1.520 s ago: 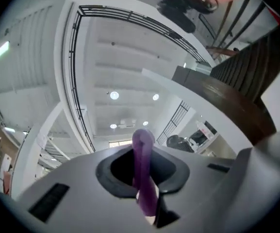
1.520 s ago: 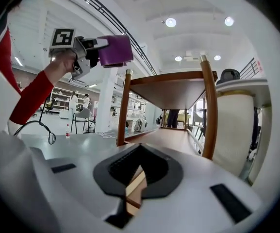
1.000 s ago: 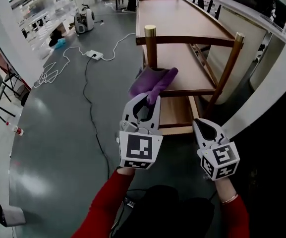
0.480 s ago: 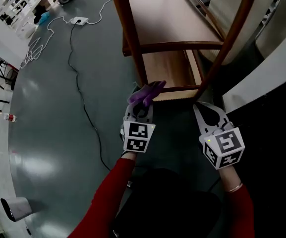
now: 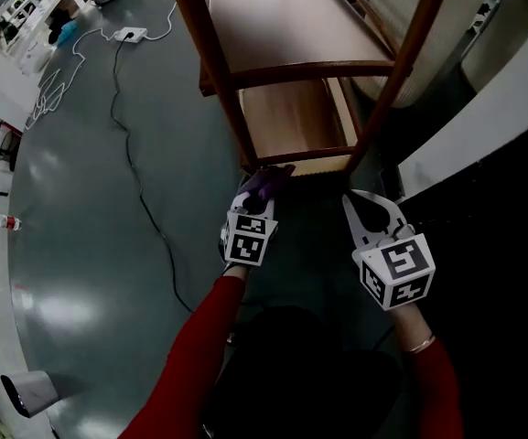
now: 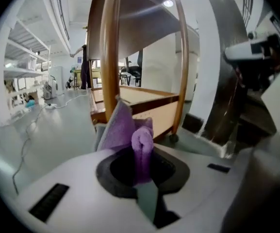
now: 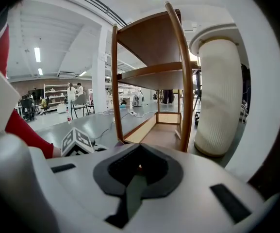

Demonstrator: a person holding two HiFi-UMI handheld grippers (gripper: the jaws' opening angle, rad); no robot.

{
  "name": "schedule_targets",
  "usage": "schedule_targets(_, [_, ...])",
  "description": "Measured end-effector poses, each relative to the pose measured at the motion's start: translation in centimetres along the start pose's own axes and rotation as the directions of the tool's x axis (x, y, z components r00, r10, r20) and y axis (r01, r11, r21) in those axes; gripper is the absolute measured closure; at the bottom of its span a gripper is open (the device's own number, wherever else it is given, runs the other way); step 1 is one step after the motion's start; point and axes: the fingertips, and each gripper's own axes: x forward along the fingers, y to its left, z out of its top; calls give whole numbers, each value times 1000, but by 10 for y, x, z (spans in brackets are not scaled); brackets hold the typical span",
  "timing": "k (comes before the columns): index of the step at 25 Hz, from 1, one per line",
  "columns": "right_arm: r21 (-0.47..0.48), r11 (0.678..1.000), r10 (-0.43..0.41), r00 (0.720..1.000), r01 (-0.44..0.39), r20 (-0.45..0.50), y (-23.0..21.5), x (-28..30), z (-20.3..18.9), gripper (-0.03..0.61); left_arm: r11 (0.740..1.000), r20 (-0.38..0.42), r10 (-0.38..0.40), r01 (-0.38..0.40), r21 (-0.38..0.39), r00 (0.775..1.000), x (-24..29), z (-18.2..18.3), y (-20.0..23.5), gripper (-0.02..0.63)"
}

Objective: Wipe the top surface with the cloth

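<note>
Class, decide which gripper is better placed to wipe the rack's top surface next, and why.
Left. The left gripper is shut on the purple cloth, close to the wooden rack's post; the right gripper is shut on nothing.

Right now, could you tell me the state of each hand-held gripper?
Left hand-held gripper: shut on the purple cloth.
Right hand-held gripper: shut, empty.
</note>
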Motion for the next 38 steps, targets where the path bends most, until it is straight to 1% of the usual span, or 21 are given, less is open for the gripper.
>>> schedule_targets(2, [3, 1000, -13, 1000, 13, -10, -2, -6, 1, 574, 993, 109, -104, 110, -53, 989, -27, 39, -25, 566])
schedule_targets(3, [3, 1000, -24, 1000, 24, -14, -4, -11, 3, 574, 986, 197, -135, 151, -68, 971, -48, 73, -38, 566])
schedule_targets(5, [2, 998, -59, 998, 59, -13, -14, -23, 15, 574, 980, 400, -134, 181, -82, 907, -103, 163, -57, 566])
schedule_targets(6, [-2, 997, -82, 997, 82, -3, -21, -29, 25, 574, 981, 504, -111, 175, -81, 857, -134, 214, -63, 566])
schedule_targets(7, [-7, 994, -108, 994, 108, 14, -29, -36, 39, 574, 985, 609, -83, 157, -70, 789, -167, 267, -67, 566])
schedule_targets(9, [-17, 988, -154, 987, 155, 56, -42, -52, 68, 574, 995, 785, -33, 97, -34, 618, -235, 359, -77, 566])
schedule_targets(10, [-23, 984, -173, 982, 176, 79, -48, -62, 83, 574, 998, 843, -19, 58, -14, 537, -264, 394, -82, 566])
schedule_targets(11, [-29, 980, -192, 976, 196, 102, -53, -70, 96, 574, 1000, 884, -11, 14, 6, 468, -287, 423, -88, 566])
schedule_targets(12, [-34, 976, -209, 970, 215, 126, -58, -78, 108, 574, 999, 911, -10, -33, 26, 413, -304, 446, -94, 566])
schedule_targets(13, [-37, 972, -223, 963, 231, 150, -62, -84, 118, 574, 996, 928, -14, -81, 48, 373, -316, 465, -99, 566])
schedule_targets(14, [-38, 969, -234, 957, 244, 170, -65, -89, 126, 574, 989, 937, -24, -129, 73, 348, -322, 481, -105, 566])
schedule_targets(15, [-38, 967, -242, 953, 253, 184, -66, -93, 131, 574, 979, 940, -38, -176, 103, 338, -324, 493, -111, 566])
schedule_targets(16, [-37, 965, -247, 950, 258, 193, -67, -95, 134, 574, 967, 938, -53, -218, 134, 341, -321, 503, -116, 566])
schedule_targets(18, [-35, 965, -250, 947, 262, 200, -67, -99, 135, 574, 948, 923, -79, -259, 186, 376, -303, 513, -125, 566])
schedule_targets(20, [-30, 965, -249, 948, 260, 198, -66, -103, 133, 574, 944, 895, -101, -242, 224, 435, -280, 507, -131, 566])
schedule_targets(23, [-27, 966, -249, 950, 258, 187, -67, -105, 127, 574, 938, 837, -128, -208, 276, 533, -244, 476, -138, 566])
schedule_targets(25, [-27, 967, -245, 954, 253, 173, -68, -101, 116, 574, 932, 790, -143, -188, 310, 596, -216, 448, -142, 566])
schedule_targets(28, [-6, 971, -238, 962, 241, 136, -68, -93, 87, 574, 937, 680, -150, -116, 330, 717, -163, 389, -144, 566])
schedule_targets(32, [15, 975, -224, 970, 224, 89, -71, -78, 51, 574, 947, 531, -151, -32, 320, 834, -88, 310, -139, 566])
schedule_targets(35, [32, 976, -218, 974, 216, 57, -71, -72, 30, 574, 956, 407, -142, 18, 294, 902, -40, 253, -135, 566])
schedule_targets(38, [61, 977, -207, 978, 206, 25, -68, -60, 6, 574, 959, 281, -139, 59, 276, 950, 2, 194, -133, 566])
